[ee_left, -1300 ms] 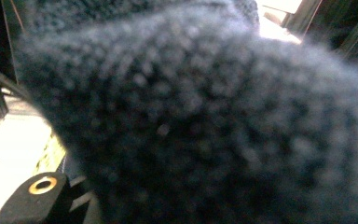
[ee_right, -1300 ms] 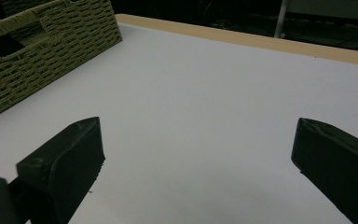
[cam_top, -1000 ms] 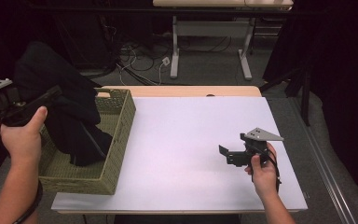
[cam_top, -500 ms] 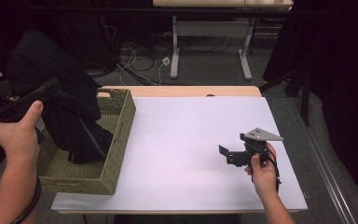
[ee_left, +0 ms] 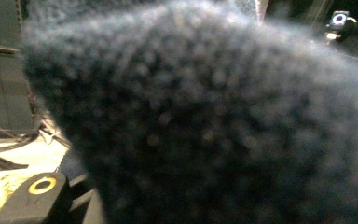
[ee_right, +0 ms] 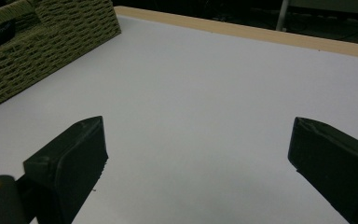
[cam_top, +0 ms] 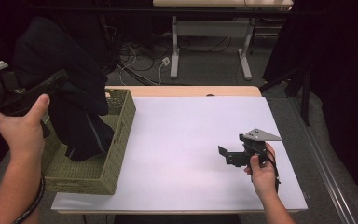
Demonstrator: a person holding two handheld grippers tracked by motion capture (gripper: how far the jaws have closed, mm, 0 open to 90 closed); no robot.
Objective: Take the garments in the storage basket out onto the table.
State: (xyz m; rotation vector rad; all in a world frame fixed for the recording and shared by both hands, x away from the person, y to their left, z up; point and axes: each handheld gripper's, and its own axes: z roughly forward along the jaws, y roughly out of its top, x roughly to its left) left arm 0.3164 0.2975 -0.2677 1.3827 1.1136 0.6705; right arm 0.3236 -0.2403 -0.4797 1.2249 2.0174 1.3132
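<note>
Now a dark garment (cam_top: 74,102) is clamped in the left gripper (cam_top: 51,84), its hem hanging below the fingers into the woven basket (cam_top: 116,140). Right gripper (cam_top: 228,156), fingers apart, is rested on the counter (cam_top: 177,140). Next, higher lifting is probably needed.

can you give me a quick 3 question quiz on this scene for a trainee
1. True or false: the left gripper has the dark garment lifted, with its lower end hanging inside the woven basket.
2. How do the right gripper jaws stand? A) wide apart with nothing between them B) shut on the basket rim C) shut on the garment
3. Fill in: the right gripper hovers over the white ___.

Key
1. True; fuzzy dark cloth sits right against the lens in the left gripper view.
2. A
3. table top
</note>
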